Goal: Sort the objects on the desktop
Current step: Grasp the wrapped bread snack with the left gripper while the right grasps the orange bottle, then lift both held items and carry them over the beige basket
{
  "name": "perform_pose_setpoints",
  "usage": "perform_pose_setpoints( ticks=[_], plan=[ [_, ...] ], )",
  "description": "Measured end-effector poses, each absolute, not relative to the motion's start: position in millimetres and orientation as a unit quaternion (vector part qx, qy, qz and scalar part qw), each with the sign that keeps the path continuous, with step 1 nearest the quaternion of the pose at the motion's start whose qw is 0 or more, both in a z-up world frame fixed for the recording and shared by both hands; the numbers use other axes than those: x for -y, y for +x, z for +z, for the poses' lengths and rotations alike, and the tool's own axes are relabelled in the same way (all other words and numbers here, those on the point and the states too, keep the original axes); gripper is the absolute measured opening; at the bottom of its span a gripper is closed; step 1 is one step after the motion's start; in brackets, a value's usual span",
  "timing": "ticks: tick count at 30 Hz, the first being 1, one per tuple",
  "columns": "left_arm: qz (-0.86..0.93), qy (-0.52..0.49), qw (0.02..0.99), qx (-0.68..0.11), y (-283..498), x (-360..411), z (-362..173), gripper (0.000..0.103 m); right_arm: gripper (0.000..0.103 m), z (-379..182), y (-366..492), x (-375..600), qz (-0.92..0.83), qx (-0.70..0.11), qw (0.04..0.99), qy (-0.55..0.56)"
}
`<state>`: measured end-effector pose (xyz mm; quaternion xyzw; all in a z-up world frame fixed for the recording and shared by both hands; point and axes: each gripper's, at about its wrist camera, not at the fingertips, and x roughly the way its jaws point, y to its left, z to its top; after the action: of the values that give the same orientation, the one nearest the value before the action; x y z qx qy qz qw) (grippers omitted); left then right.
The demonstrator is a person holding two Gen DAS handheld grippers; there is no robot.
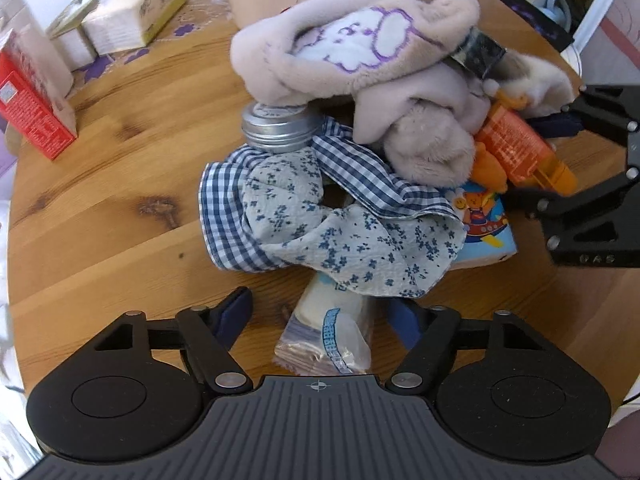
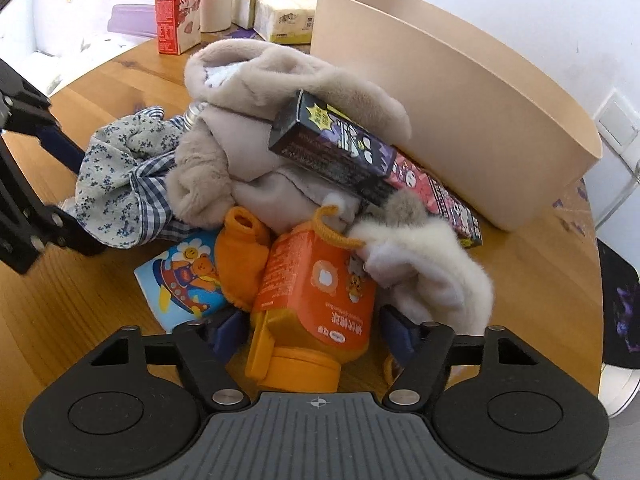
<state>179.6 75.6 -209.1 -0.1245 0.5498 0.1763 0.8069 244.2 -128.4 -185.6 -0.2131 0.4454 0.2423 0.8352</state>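
Both hands are going into the heap at once, so this looks like the picking stage of the sort. The left hand-held gripper (image 1: 320, 312) stands fairly wide astride a small clear-wrapped packet (image 1: 326, 336) lying flat on the wooden surface (image 1: 100, 200); its blue pads sit clear of the wrapper on either side, holding nothing. The right hand-held gripper (image 2: 316, 330) brackets the lower body of an orange plastic bottle (image 2: 312, 300), just above its cap. The jaws look close to the sides, but I cannot tell whether they press yet.

The pile itself is mostly soft: a beige plush garment (image 2: 272, 112) with a cartoon patch, a blue gingham and floral scrunchie (image 1: 320, 208), an orange knitted piece (image 2: 240, 256) and a white fluffy bit (image 2: 432, 264). Among these sit hard shapes: a round screw-top metal tin (image 1: 278, 126), a long dark printed carton (image 2: 332, 152) and a glossy cartoon tissue pack (image 2: 184, 284).

Next, I'd judge, each jaw must close firmly and lift straight up, probably toward the tan bin (image 2: 460, 120) behind, the bottle dragging no yarn with it.
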Motion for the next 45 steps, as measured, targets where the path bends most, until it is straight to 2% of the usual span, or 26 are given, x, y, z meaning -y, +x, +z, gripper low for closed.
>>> perform_pose_setpoints(
  ticks=[1,5,7,8,12,24,45],
  plan=[
    [0.171,-0.123,0.812,-0.545,180,-75,-209,0.069,0.059,-185,244,128,0.244,-0.444,0.835,-0.215],
    [0.16,-0.113,0.82,-0.538,184,-72,-206,0.058,0.058,-184,243,130,0.245,-0.449,0.833,-0.211],
    [0.149,-0.107,0.823,-0.538,186,-70,-204,0.05,0.058,-184,242,130,0.245,-0.454,0.831,-0.209],
    [0.143,-0.103,0.824,-0.539,187,-69,-203,0.041,0.058,-184,241,131,0.246,-0.456,0.83,-0.204],
    [0.138,-0.101,0.823,-0.541,186,-67,-201,0.033,0.058,-182,236,137,0.25,-0.469,0.83,-0.17],
    [0.157,-0.127,0.816,-0.541,148,-58,-195,0.027,0.058,-173,214,148,0.249,-0.469,0.835,-0.145],
    [0.204,-0.146,0.82,-0.515,93,-30,-172,0.024,0.058,-145,172,172,0.236,-0.446,0.856,-0.113]
  ],
)
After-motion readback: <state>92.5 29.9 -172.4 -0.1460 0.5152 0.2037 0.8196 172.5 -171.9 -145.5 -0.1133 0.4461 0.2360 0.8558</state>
